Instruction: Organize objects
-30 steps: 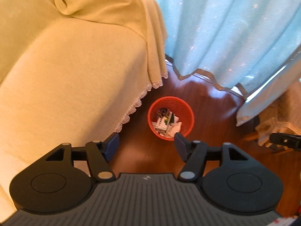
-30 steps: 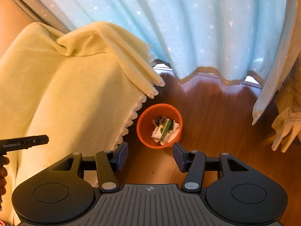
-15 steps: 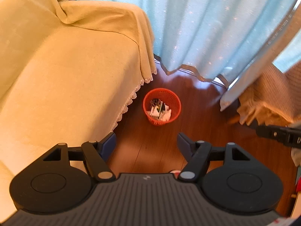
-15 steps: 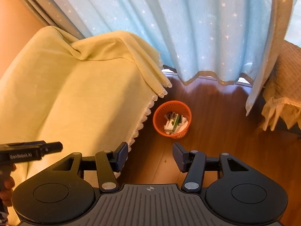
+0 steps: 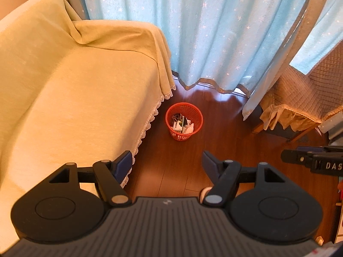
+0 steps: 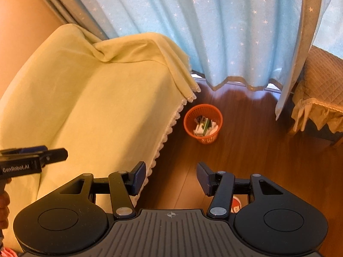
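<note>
Both cameras have pulled back since the earlier frames, so the orange basket (image 5: 184, 121) looks smaller. In the left wrist view, the left gripper (image 5: 167, 159) gapes wide and empty; the basket sits at 12 o'clock on the wooden floor (image 5: 225, 132), beside the draped sofa (image 5: 75, 98). Only this view shows the right gripper's tip at 3 o'clock. In the right wrist view, the right gripper (image 6: 171, 174) is also spread wide, holding nothing; the basket lies at 1 o'clock, and the left gripper's tip shows at 9 o'clock.

"GenRobot.AI" on left tongs (image 6: 32, 160); "DAS" on right tongs (image 5: 313, 160), rest cut off.
</note>
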### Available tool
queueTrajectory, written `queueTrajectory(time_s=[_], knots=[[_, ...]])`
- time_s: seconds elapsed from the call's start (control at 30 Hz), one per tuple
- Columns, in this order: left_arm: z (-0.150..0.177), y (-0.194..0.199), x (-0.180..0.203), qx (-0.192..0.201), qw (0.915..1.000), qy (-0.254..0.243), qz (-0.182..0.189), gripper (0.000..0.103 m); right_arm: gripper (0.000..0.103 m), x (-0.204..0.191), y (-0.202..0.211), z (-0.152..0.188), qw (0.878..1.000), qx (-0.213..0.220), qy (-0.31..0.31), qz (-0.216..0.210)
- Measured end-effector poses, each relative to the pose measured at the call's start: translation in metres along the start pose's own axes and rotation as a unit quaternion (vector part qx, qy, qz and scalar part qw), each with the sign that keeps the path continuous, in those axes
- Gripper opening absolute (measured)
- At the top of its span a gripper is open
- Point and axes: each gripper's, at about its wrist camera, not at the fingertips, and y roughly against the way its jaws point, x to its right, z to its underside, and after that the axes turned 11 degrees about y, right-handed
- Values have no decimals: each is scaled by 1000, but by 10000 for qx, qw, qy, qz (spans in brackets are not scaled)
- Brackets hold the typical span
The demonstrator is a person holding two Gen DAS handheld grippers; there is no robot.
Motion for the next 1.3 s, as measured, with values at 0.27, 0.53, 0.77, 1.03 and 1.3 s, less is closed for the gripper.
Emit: queueTrajectory(time_s=[0.27,0.53,0.77,1.03,1.3], knots=[[7,24,-1,21,9999,12,116,68,50,-19,25,7,9997,-43,248,68],[15,36,1,51,9998,-16,214,68,50,-26,34,10,9995,11,309,48],[24,43,5,68,9995,-106,276,68,50,-31,36,10,9994,56,346,-40],[32,43,10,37,9993,-207,317,68,50,-33,40,11,9992,127,360,-87],[38,44,17,14,9991,-266,333,68,50,-33,43,13,9991,109,397,-136]])
